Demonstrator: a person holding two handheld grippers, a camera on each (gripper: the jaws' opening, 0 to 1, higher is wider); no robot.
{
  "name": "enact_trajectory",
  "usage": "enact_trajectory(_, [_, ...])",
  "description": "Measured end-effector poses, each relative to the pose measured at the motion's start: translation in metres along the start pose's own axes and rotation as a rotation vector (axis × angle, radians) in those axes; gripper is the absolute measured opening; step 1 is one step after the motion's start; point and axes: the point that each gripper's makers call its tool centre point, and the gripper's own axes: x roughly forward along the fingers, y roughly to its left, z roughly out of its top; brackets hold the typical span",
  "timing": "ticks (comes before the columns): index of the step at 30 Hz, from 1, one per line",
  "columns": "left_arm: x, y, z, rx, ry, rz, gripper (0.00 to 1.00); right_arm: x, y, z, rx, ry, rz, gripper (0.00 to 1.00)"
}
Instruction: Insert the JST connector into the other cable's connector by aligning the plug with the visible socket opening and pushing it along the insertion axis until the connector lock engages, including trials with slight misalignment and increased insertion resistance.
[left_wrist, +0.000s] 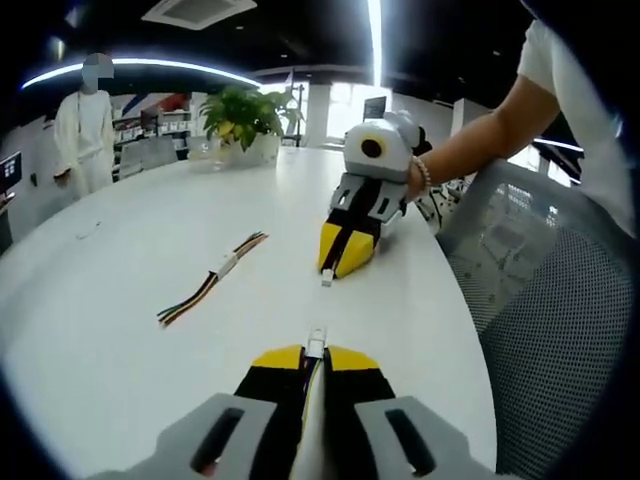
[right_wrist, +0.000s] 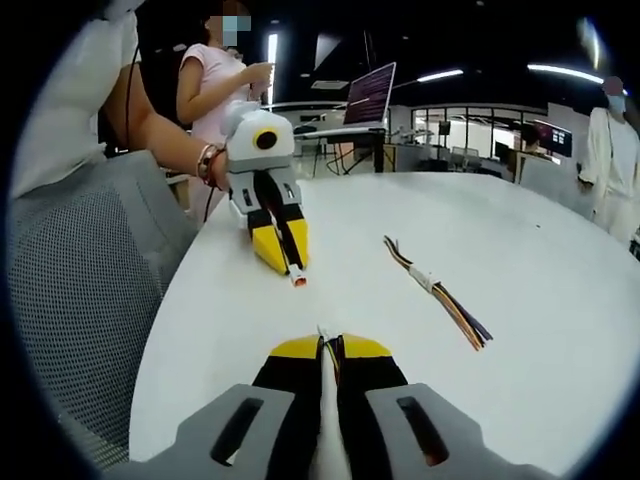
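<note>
Left gripper (left_wrist: 316, 352) clenched on socket (left_wrist: 316, 343) faces right gripper (left_wrist: 338, 262) clenched on plug (left_wrist: 327, 279), tips apart, axes roughly collinear above the desk (left_wrist: 120, 330).

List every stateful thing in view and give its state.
left gripper: shut on a white connector.
right gripper: shut on a small plug.
spare cable: lying loose on the table, its two connectors already joined.

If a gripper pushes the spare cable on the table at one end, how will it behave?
The spare cable is a thin, slightly bent wire bundle, so it would probably flex or pivot rather than slide straight. It looks light and lies flat on the smooth white table, so unlikely to roll.
</note>
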Motion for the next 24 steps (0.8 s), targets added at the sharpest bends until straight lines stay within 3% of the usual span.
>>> enact_trajectory(15, [0.003, 0.01, 0.014, 0.053, 0.021, -0.008, 0.0, -0.008, -0.01, 0.016, -0.024, -0.023, -0.037, 0.01])
enact_trajectory(24, [0.006, 0.016, 0.027, 0.075, 0.004, -0.007, 0.0, -0.011, -0.016, 0.023, -0.028, -0.028, -0.055, 0.01])
